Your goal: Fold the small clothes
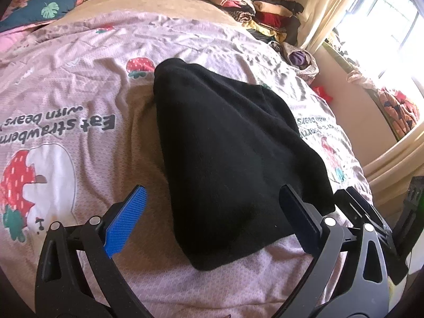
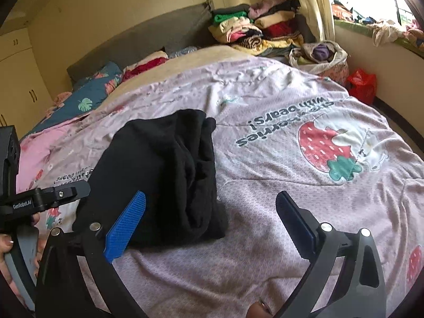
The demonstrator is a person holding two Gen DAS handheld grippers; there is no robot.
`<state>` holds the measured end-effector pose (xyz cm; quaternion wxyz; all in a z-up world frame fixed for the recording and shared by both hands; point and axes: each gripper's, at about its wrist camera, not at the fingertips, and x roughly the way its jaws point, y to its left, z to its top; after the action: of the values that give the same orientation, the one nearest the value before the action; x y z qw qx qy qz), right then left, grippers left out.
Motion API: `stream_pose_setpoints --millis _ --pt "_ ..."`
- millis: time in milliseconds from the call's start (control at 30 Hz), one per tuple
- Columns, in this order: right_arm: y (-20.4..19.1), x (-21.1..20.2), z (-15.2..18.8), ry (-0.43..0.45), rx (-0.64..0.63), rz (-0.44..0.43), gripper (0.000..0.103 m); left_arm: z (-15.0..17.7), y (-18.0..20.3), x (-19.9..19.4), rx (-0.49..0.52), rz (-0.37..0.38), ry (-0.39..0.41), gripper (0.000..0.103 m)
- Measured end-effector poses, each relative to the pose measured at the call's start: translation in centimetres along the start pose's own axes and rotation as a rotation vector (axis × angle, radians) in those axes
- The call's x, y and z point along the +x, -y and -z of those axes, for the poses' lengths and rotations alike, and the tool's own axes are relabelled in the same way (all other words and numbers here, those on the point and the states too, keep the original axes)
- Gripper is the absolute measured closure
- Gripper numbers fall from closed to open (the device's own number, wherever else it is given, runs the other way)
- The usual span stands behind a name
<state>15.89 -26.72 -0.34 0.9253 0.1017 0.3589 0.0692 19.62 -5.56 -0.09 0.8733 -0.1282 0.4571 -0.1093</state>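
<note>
Left wrist view is filled by a bed whose pink strawberry-print quilt (image 1: 79,100) is spread wide, with stacked clothes (image 1: 254,8) seen piled at the far side by the window. On the quilt a black garment (image 1: 225,145) is laid in a rough folded bundle, its near corner reaching between the fingers of the left gripper (image 1: 209,228), which is spread wide and pinches nothing. In the right wrist view the same black garment (image 2: 164,169) is seen just ahead and left of the right gripper (image 2: 209,225), likewise spread wide and empty. The cloth is judged soft, limp and light, likely fleecy, so it should sag when lifted; a hold on a doubled edge or corner is judged best.
</note>
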Motion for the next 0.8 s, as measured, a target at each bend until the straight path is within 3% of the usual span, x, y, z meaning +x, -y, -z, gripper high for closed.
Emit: stream_pose_setpoints --millis 500,800 --pt "-2.4 -3.5 2.1 0.055 -0.045 0.039 0.005 1.5 -0.4 -3.7 0.026 -0.003 0.044 0.010" --pt "-4.2 -5.9 4.2 0.102 -0.068 0.024 0.005 4.2 -0.8 -6.4 0.073 -0.007 0.062 0.010"
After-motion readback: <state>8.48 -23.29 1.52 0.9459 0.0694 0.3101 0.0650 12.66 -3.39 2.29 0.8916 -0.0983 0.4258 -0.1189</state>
